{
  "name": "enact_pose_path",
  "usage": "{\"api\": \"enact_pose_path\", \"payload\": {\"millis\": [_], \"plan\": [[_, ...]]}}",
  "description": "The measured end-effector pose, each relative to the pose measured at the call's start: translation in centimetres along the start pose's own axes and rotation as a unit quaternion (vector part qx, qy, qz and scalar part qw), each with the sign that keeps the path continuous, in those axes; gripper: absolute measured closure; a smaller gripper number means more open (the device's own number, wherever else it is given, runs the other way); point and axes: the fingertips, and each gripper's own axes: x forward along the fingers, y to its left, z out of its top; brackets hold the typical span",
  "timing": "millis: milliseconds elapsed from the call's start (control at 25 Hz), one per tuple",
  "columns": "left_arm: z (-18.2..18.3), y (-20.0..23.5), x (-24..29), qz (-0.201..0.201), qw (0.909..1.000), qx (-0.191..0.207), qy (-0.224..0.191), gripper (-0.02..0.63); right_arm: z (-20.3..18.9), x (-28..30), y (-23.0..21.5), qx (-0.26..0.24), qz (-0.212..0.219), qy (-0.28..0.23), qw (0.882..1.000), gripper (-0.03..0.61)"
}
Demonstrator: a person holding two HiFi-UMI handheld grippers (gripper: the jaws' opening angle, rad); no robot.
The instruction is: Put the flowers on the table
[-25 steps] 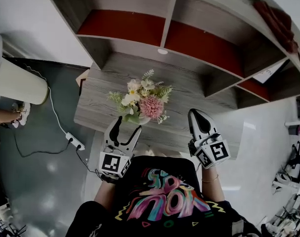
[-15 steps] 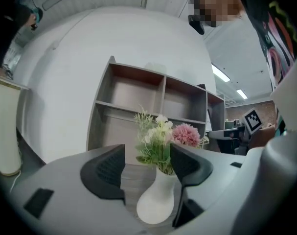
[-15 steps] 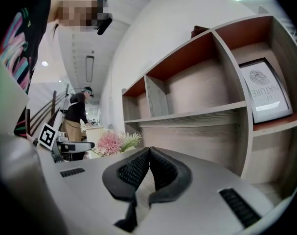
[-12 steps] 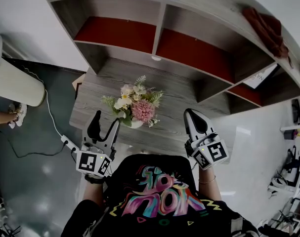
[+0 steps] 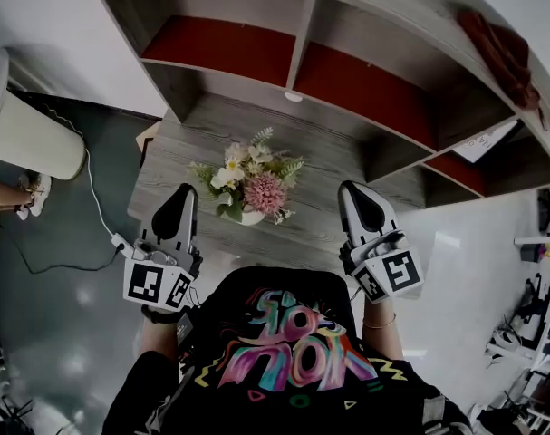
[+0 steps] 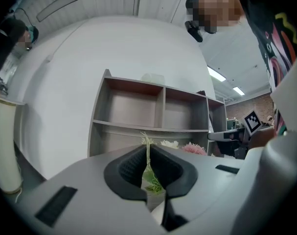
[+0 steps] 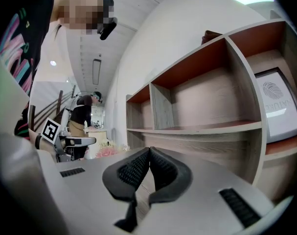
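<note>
Head view. Finds the flowers (image 5: 255,181) upright in a small white vase (image 5: 250,216) on the wooden worktop (image 5: 338,166), in front of the shelf unit (image 5: 297,48). Places the left gripper (image 5: 182,196) just beside the bouquet on its left, clear of it, and the right gripper (image 5: 356,194) well off to its right. Records both held above the near edge of the worktop. Notes a red cloth (image 5: 503,53) on top of the shelf unit.

Left gripper view. Shows the left gripper (image 6: 147,153) with jaws that have just been closing, now together. Confirms nothing gripped: only a green sprig (image 6: 149,173) of the flowers (image 6: 191,149) seen through the slit, farther off on the worktop. Shows the shelf unit (image 6: 153,114) beyond.

Right gripper view. Shows the right gripper (image 7: 149,153) closed, pads meeting, nothing between them. Places the flowers (image 7: 109,151) far left, near the left gripper (image 7: 87,141). Notes a framed picture (image 7: 275,99) in a compartment of the shelf unit (image 7: 197,106).
</note>
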Motion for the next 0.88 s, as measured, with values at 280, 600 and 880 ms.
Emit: {"api": "enact_pose_path", "payload": {"millis": [280, 600, 880], "plan": [[0.4, 0.1, 0.3, -0.017, 0.9993, 0.034, 0.004, 0.589, 0.5, 0.5, 0.4, -0.014, 0.003, 0.001, 1.0, 0.563], [-0.1, 0.1, 0.6, -0.019, 0.9993, 0.029, 0.011, 0.591, -0.4, 0.4, 0.0, -0.033, -0.006, 0.024, 0.999, 0.565], [-0.2, -0.2, 1.1, -0.025, 0.999, 0.034, 0.017, 0.591, -0.4, 0.8, 0.2, -0.037, 0.001, 0.028, 0.999, 0.565]]}}
